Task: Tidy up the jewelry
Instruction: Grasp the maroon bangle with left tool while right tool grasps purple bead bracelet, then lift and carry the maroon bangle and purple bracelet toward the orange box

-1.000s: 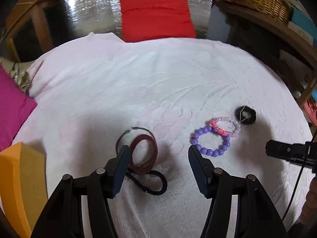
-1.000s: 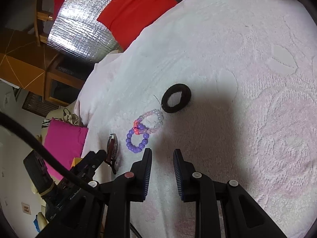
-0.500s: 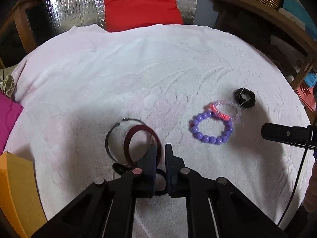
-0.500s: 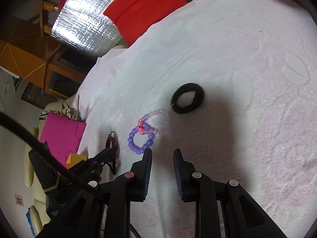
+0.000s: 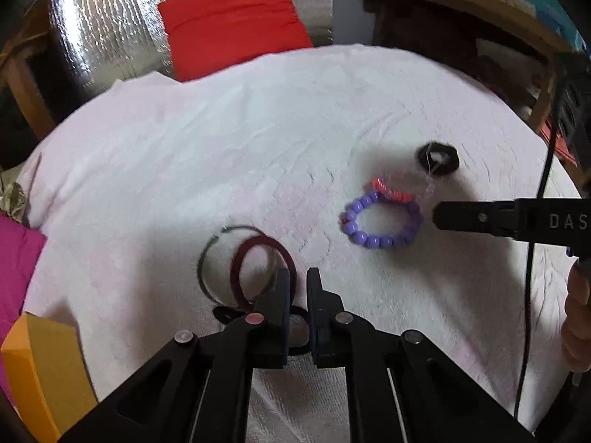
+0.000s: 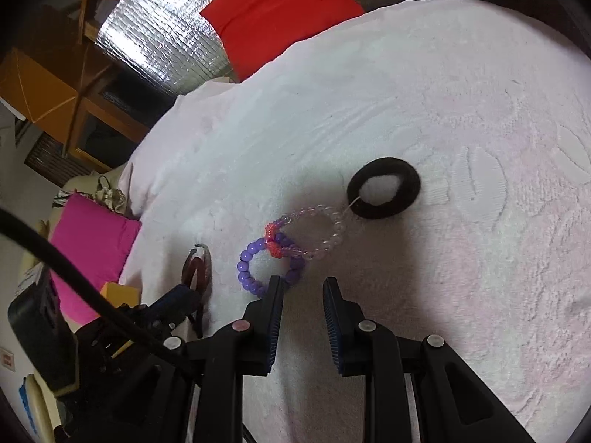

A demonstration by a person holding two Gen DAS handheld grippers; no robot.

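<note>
Left gripper [image 5: 298,277] has just closed, empty, beside dark red round bangle [image 5: 263,269]; right gripper [image 6: 303,284] slightly open, empty, risks dragging purple bead bracelet [image 6: 271,267] tangled with clear bead bracelet [image 6: 314,232].

A red cushion [image 5: 232,18] leans against silver foil [image 5: 107,37]; beside, a magenta cushion [image 6: 88,251].

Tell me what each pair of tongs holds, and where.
The right tongs: open, holding nothing. The left tongs: shut at the right rim of the dark red round bangle; whether that rim is pinched cannot be told.
</note>
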